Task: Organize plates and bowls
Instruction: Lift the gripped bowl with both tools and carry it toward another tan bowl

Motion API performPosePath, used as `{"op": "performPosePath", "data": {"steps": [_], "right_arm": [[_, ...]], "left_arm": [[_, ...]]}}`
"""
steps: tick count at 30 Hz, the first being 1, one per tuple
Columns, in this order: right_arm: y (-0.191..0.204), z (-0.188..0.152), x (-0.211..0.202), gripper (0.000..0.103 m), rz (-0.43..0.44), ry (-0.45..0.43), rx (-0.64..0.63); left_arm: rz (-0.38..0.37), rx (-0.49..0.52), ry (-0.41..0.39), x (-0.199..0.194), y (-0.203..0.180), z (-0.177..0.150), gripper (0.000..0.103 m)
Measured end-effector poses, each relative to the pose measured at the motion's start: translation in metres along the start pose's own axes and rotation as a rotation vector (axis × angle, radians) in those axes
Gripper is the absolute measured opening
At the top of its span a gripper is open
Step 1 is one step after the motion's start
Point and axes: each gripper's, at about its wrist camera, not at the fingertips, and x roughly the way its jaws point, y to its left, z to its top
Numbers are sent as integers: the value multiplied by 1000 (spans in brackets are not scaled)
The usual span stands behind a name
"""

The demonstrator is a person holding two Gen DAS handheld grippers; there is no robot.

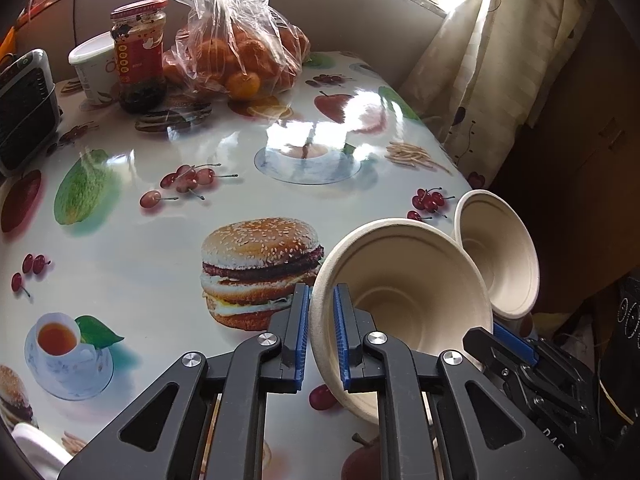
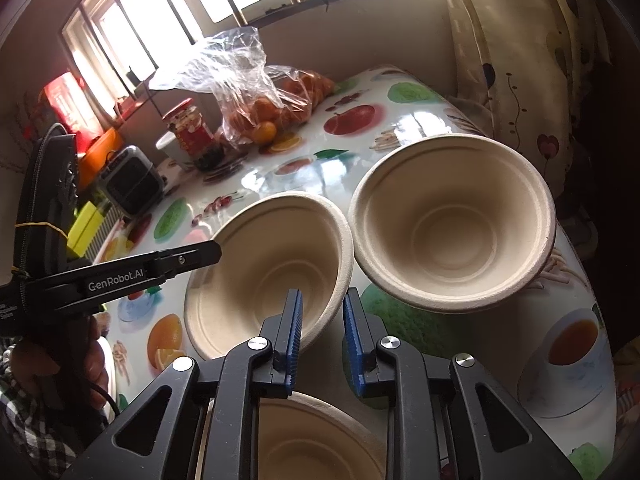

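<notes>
Jar [image 1: 138,56], bagged oranges [image 1: 244,64], curtain [image 1: 492,60]

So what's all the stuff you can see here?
bowls: three, beige; gripped bowl in the middle, second bowl to its right, third bowl nearest the right camera
jar: one, red lid, back of the table
tub: one, white, behind the jar
bag of oranges: one, clear plastic, beside the jar
grey gadget: one, with a grille, left table edge
table: one, shiny food-picture cloth
curtain: one, cream, right of the table
grippers: two, black with blue pads; left gripper and right gripper each shut on the gripped bowl's rim
hand: one, holding the left gripper
</notes>
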Motion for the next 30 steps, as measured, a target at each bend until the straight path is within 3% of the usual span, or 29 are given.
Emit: {"op": "performPosePath", "data": {"steps": [15, 30], "right_arm": [[5, 3, -9, 20, 8, -28, -6], [17, -1, -48, 20, 5, -94, -28]], "left_arm": [[-4, 1, -31, -15, -1, -1, 13], [-36, 27, -80, -49, -13, -9, 13]]}}
